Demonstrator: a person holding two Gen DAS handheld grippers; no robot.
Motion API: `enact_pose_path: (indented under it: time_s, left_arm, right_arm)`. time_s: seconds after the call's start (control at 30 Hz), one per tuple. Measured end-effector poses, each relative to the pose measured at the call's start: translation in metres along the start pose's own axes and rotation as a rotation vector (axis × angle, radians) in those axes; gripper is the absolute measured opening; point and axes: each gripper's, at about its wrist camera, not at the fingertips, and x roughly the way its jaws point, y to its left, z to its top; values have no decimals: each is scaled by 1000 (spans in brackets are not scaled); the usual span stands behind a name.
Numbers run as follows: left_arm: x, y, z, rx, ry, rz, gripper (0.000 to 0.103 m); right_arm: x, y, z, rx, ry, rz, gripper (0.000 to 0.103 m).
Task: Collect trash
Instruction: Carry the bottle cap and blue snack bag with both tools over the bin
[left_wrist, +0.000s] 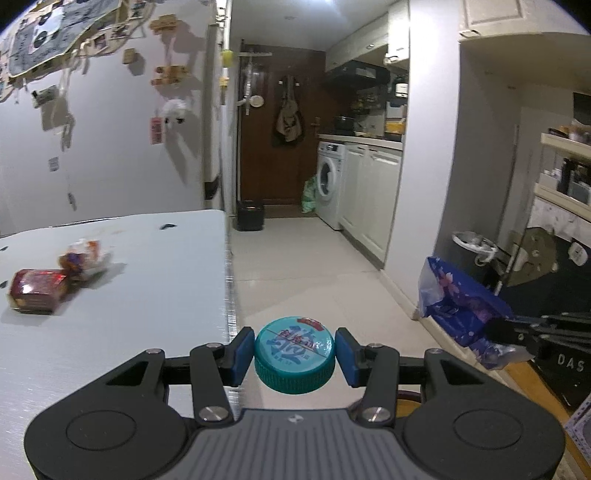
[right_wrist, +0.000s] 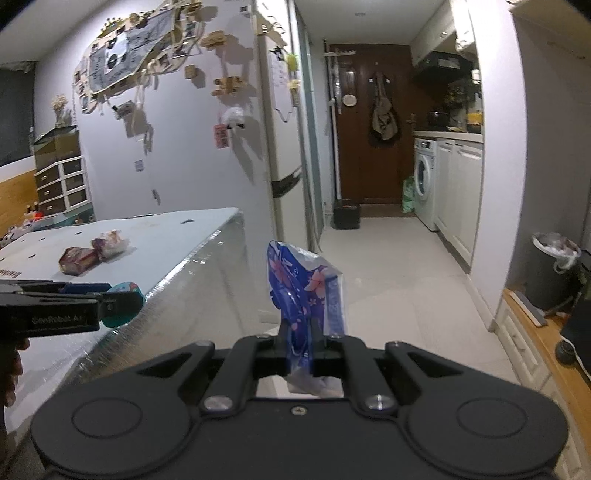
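Note:
My left gripper (left_wrist: 294, 352) is shut on a teal bottle cap (left_wrist: 294, 354) and holds it beside the table's right edge, over the floor. It also shows in the right wrist view (right_wrist: 123, 301), at the left. My right gripper (right_wrist: 306, 332) is shut on a blue flowered plastic wrapper (right_wrist: 306, 288) that stands up between the fingers; the wrapper also shows in the left wrist view (left_wrist: 458, 306). On the white table (left_wrist: 129, 332) lie a dark red packet (left_wrist: 37, 291) and a crumpled wrapper (left_wrist: 83, 256).
A dark bin with a white liner (right_wrist: 552, 269) stands on the floor at the right, by the wall. A small black bin (left_wrist: 250, 215) stands near the brown door. A washing machine (left_wrist: 330, 182) and cabinets line the right side.

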Motion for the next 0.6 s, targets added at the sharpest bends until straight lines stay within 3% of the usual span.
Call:
enact_pose_path:
  time_s: [0.3, 0.6]
  left_arm:
    - [9, -54, -12, 66, 44, -51, 49]
    - [40, -110, -43, 121, 138, -93, 49]
  right_arm:
    - [-8, -39, -25, 42, 38, -29, 8]
    - [1, -70, -61, 97, 100, -24, 8]
